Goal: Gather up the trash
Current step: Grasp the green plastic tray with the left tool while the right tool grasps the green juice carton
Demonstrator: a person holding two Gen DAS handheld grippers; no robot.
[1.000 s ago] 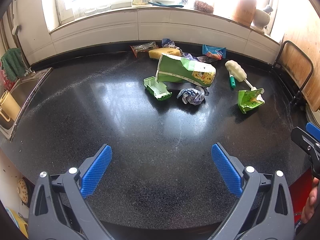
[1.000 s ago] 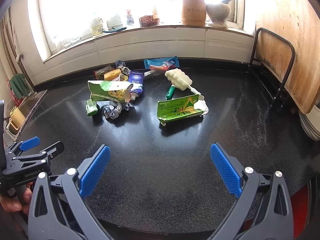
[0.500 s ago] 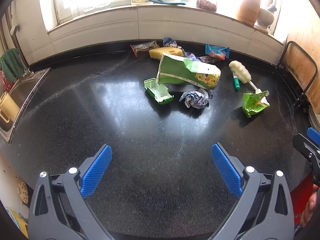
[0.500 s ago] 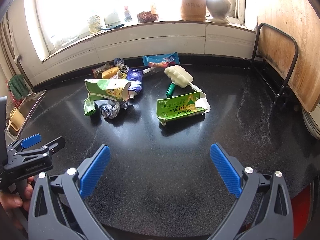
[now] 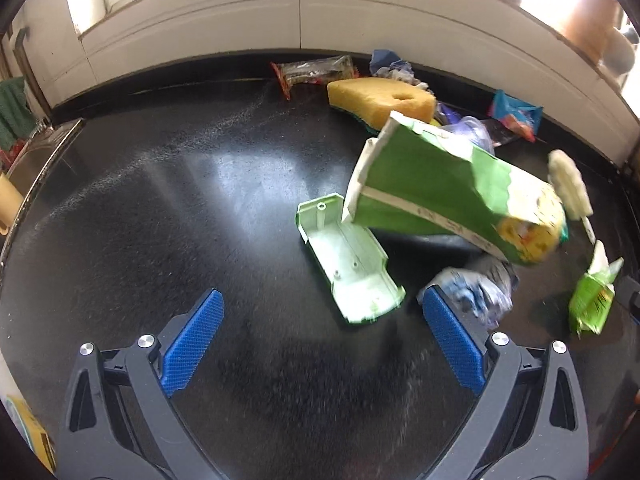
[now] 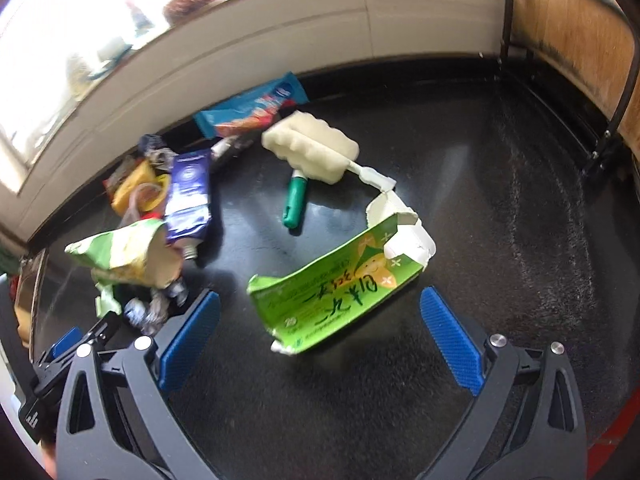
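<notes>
Trash lies scattered on a black counter [image 5: 160, 208]. In the left wrist view my left gripper [image 5: 322, 338] stands open just short of a pale green plastic shell [image 5: 348, 264]. Behind it lies a big green carton [image 5: 452, 204], and a crumpled blue-grey wrapper [image 5: 480, 292] sits by the right finger. In the right wrist view my right gripper [image 6: 318, 338] is open, its fingers on either side of a torn green carton [image 6: 340, 284]. The left gripper [image 6: 64, 356] shows at the lower left there.
A yellow sponge [image 5: 380, 98], a blue snack wrapper [image 6: 252, 106], a blue tube [image 6: 188, 196] and a white sponge brush with a green handle [image 6: 308, 152] lie near the back wall. A sink [image 5: 36, 152] is at the left. A black wire rack [image 6: 600, 92] stands at the right.
Both grippers have moved forward and down toward the trash pile, which now looks much larger. Both remain open and hold nothing.
</notes>
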